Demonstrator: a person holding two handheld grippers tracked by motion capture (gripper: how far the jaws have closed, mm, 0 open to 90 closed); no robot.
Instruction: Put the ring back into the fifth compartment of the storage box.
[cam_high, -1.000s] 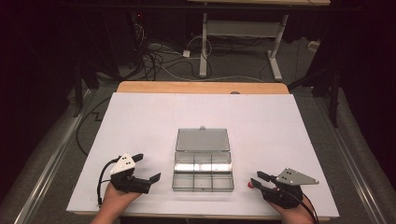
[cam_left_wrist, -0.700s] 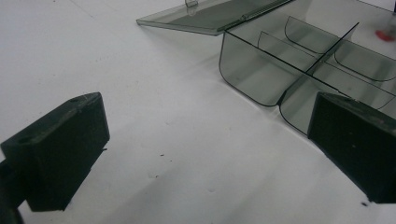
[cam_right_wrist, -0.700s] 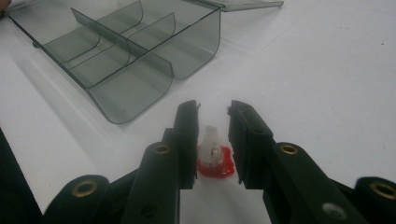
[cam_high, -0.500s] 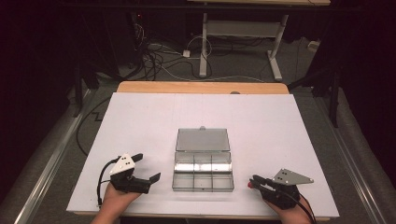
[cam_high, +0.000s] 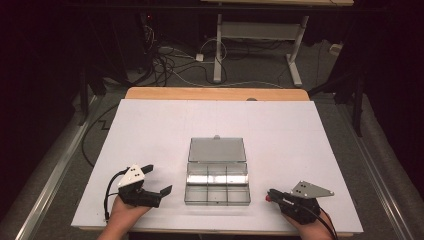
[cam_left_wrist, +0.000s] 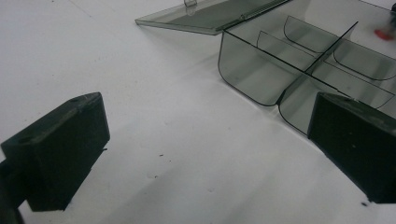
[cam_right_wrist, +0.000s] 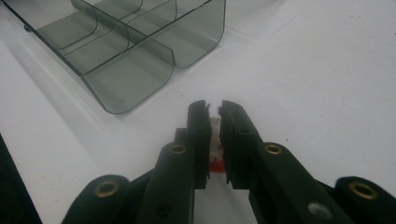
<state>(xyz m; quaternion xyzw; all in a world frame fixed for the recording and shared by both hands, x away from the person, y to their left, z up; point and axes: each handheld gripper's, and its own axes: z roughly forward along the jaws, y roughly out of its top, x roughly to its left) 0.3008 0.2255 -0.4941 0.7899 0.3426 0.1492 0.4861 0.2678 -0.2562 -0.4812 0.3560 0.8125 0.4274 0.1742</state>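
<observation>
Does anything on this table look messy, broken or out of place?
Nothing stands out. The clear compartment box sits square on the white table, lid open flat, compartments empty. The right gripper has been closing on a small red-and-white piece.

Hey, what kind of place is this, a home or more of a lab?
Probably a lab or workshop: a white-topped table against a dark backdrop, loose cables on the floor, a bare desk frame behind, and a clear box laid out for the work.
</observation>
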